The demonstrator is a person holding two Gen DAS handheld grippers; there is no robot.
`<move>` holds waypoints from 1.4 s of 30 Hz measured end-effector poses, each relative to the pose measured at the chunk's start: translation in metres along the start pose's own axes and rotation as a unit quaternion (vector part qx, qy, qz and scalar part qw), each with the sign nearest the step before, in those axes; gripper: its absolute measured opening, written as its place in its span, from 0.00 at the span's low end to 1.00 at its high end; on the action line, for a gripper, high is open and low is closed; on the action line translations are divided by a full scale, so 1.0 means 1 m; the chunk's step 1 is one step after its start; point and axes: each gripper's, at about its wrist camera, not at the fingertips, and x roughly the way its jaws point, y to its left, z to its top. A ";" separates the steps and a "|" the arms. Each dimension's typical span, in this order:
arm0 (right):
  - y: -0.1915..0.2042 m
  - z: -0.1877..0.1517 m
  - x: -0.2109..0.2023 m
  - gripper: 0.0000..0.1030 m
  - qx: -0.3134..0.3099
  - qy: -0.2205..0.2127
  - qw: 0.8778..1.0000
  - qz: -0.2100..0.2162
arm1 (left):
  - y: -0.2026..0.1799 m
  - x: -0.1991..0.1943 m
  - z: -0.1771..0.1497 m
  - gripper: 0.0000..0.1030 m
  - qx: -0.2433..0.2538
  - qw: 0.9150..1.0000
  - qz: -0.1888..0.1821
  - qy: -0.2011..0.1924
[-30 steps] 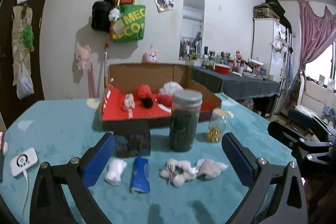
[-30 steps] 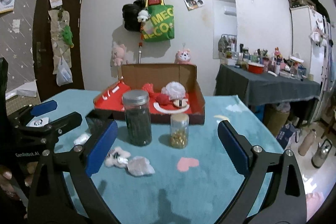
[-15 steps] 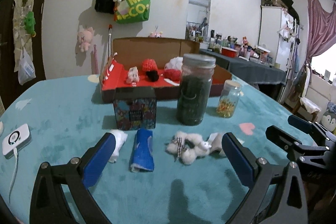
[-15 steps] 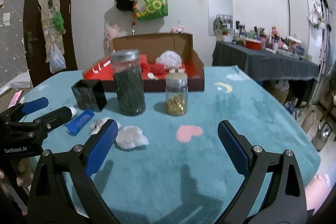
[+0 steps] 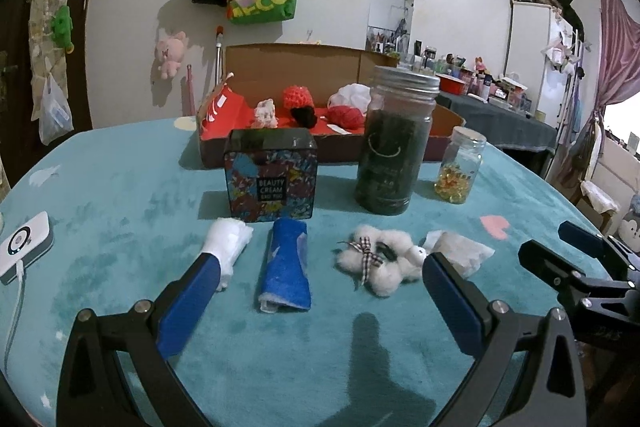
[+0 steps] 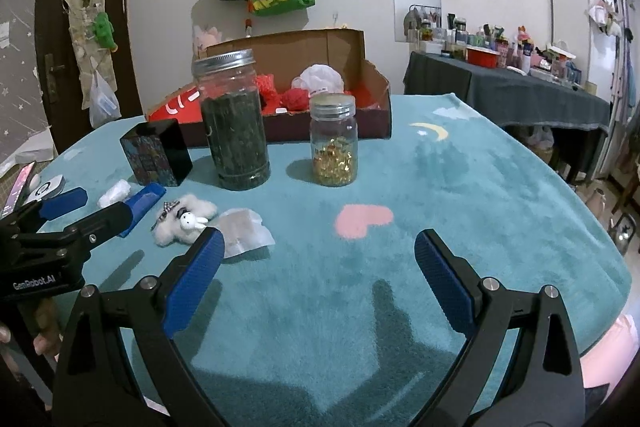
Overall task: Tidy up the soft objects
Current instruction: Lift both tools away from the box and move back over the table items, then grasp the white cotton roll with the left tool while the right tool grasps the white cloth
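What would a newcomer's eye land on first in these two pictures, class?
Probably the tall dark-filled jar with its metal lid, standing mid-table beside the small jar of golden capsules and the patterned tin. In front lies a row of soft things: a white roll, a blue roll and a fluffy white toy. Behind, an open cardboard box holds red and white soft items.

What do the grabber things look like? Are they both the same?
Yes, they match. The left gripper and the right gripper each have two black, angular metal arms with silver bolts, ending in flat blue fingers with a fine bumpy texture. Seen from the right wrist camera, the left one has small white lettering on its black body. No cables show on them.
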 end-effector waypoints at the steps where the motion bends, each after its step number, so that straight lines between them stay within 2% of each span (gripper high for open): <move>1: 0.000 0.000 0.001 0.95 -0.001 0.001 1.000 0.000 | 0.001 0.000 0.001 1.00 -0.002 1.000 0.000 0.001; 8: 0.002 0.005 0.008 0.95 0.002 0.012 1.000 0.007 | 0.013 0.002 0.011 1.00 -0.005 1.000 0.005 0.011; 14: 0.010 0.016 0.017 0.95 -0.005 0.024 0.999 0.024 | 0.026 0.011 0.019 1.00 -0.006 0.999 -0.001 0.042; 25: 0.015 0.027 0.043 0.95 -0.011 0.078 0.995 0.057 | 0.058 0.026 0.027 1.00 -0.015 0.996 -0.001 0.093; 29: 0.015 0.030 0.050 0.95 -0.016 0.094 0.993 0.068 | 0.069 0.029 0.031 0.96 -0.012 0.994 0.002 0.104; 32: 0.016 0.030 0.054 0.95 -0.026 0.103 0.991 0.080 | 0.076 0.037 0.032 0.86 -0.012 0.992 -0.001 0.123; 34: 0.018 0.029 0.058 0.94 -0.033 0.110 0.989 0.091 | 0.081 0.046 0.029 0.65 -0.015 0.989 -0.008 0.144; 36: 0.022 0.028 0.062 0.93 -0.040 0.118 0.987 0.105 | 0.083 0.053 0.026 0.50 -0.015 0.987 -0.012 0.158; 38: 0.026 0.026 0.066 0.76 -0.045 0.124 0.984 0.117 | 0.081 0.052 0.025 0.34 0.002 0.989 -0.003 0.150; 39: 0.028 0.025 0.069 0.50 -0.047 0.130 0.983 0.123 | 0.081 0.052 0.025 0.22 0.005 0.989 -0.006 0.150; 40: 0.029 0.024 0.073 0.32 -0.041 0.144 0.978 0.143 | 0.083 0.050 0.025 0.19 0.000 0.989 -0.011 0.148; 41: 0.028 0.023 0.075 0.30 -0.034 0.148 0.976 0.159 | 0.083 0.049 0.026 0.18 -0.004 0.989 -0.014 0.148; 42: 0.025 0.023 0.075 0.21 -0.021 0.146 0.973 0.175 | 0.084 0.047 0.026 0.16 -0.006 0.989 -0.015 0.148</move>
